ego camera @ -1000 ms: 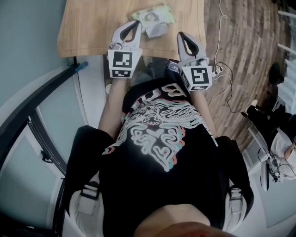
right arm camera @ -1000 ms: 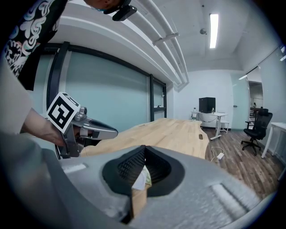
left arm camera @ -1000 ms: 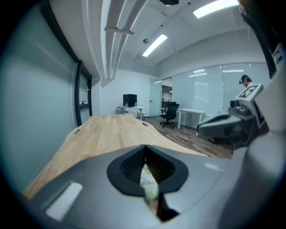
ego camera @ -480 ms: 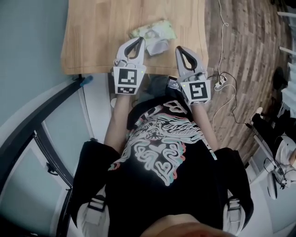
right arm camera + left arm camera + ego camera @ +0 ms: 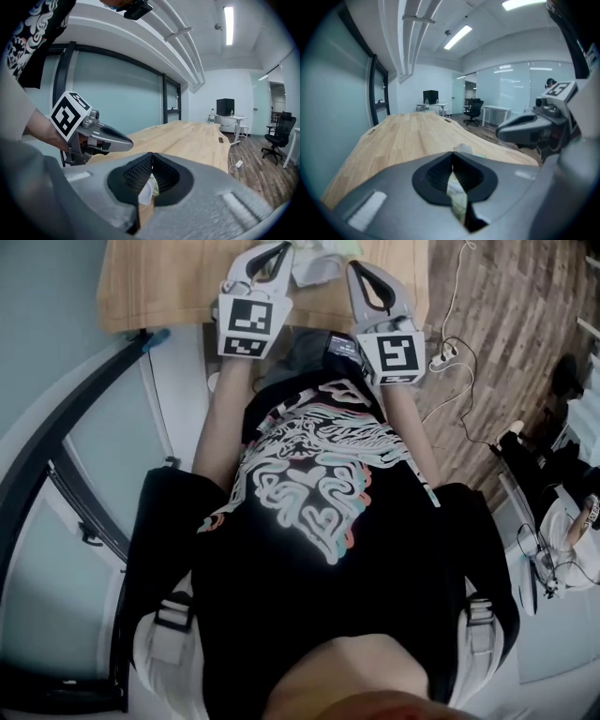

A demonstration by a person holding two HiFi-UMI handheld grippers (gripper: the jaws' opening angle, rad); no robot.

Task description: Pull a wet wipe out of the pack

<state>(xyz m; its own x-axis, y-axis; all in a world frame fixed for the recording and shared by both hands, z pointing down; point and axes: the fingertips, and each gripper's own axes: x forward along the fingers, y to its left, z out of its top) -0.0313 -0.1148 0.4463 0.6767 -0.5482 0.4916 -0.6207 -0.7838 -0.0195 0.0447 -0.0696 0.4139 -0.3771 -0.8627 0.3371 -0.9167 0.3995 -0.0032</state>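
Where the wipe pack lies: the wet wipe pack (image 5: 317,266) sits on the wooden table (image 5: 159,287) near its edge closest to the person, at 12 o'clock in the head view, between the two grippers' tips.
Pack look: pale, with a white flap or sheet uppermost and a green bit at its far side; whether a wipe is already drawn out cannot be told.
Left gripper (image 5: 279,247): at 11 o'clock from the person's chest, tip just beside the pack's left side. Its own view shows the jaws pressed together at the tip, with the pack (image 5: 457,199) seen through the opening behind the tip; nothing is visibly pinched.
Right gripper (image 5: 354,266): at 1 o'clock from the chest, tip just beside the pack's right side. Its jaws are likewise pressed together at the tip, with the white of the pack (image 5: 146,191) seen through the gap beneath.
Marker cubes: one (image 5: 246,322) on the left gripper, one (image 5: 394,354) on the right.
Floor: wood planks at 2 o'clock with a white cable (image 5: 459,343).
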